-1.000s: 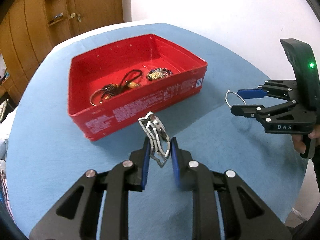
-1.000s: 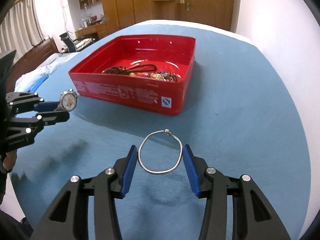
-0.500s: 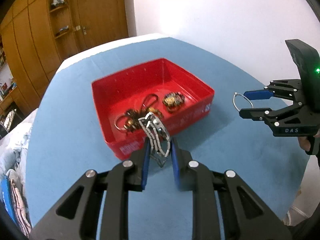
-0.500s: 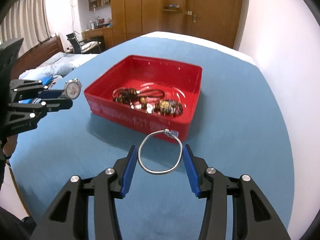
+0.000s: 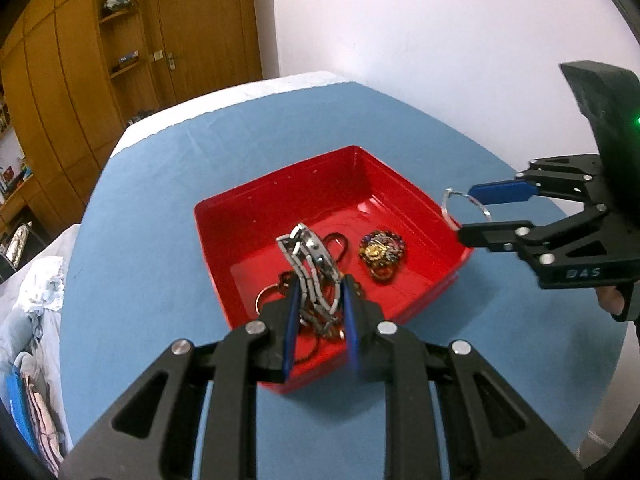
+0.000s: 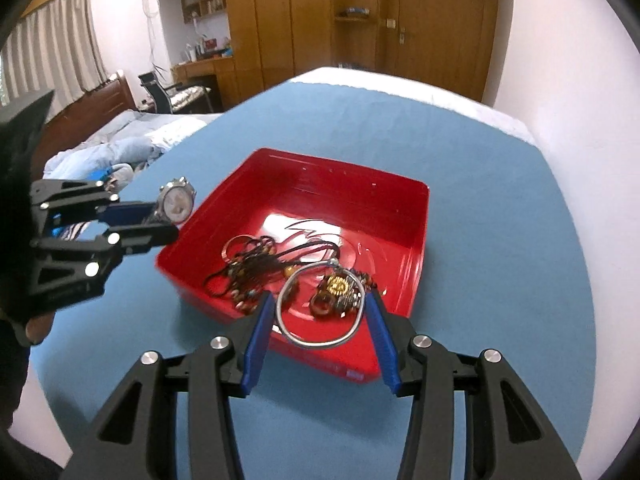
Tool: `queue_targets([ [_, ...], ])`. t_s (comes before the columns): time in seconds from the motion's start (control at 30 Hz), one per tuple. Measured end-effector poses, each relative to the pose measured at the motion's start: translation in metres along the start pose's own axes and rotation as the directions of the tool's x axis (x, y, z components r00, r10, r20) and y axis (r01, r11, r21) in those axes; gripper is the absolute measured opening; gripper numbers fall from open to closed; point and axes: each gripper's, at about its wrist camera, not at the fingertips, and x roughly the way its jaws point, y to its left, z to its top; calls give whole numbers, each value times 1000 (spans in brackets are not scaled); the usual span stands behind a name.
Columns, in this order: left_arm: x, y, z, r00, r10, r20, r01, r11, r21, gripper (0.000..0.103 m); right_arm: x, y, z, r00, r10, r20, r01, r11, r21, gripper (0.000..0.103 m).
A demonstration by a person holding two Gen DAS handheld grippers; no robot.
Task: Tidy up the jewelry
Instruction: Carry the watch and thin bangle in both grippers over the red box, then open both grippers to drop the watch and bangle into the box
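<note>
Both grippers have risen over the red rectangular tin [image 5: 416,204]: my left gripper [image 5: 318,312] clamps the silver link-band wristwatch [image 5: 310,264], my right gripper [image 6: 320,320] pinches the thin silver wire bangle [image 6: 320,308]; dropping them in looks next.

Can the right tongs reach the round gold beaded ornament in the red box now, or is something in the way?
Probably not yet. The right tongs are shut on the silver bangle, so they have no free grip. The gold beaded ornament lies uncovered in the red box, just ahead of them. Once the bangle is dropped, the way looks free.
</note>
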Motion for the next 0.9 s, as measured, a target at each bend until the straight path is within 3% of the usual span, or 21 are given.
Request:
queue_targets([
  [0.3,80,17,5,993,-23,-117,20,999,-29,19,90,-10,15,991,-12,-130,13,1000,10,47],
  [0.43,100,25,1,988,-31,-150,24,999,-47,19,110,-12,13,986,-25,-167,25,1000,-1,47],
  [0.83,111,22,-4,986,-17,-167,11,999,-37,22,120,-3,7,981,-60,-184,51,997,-53,53],
  [0.9,109,21,-3,986,-12,-164,6,999,-35,26,117,-3,6,982,-62,-180,53,997,-53,53],
])
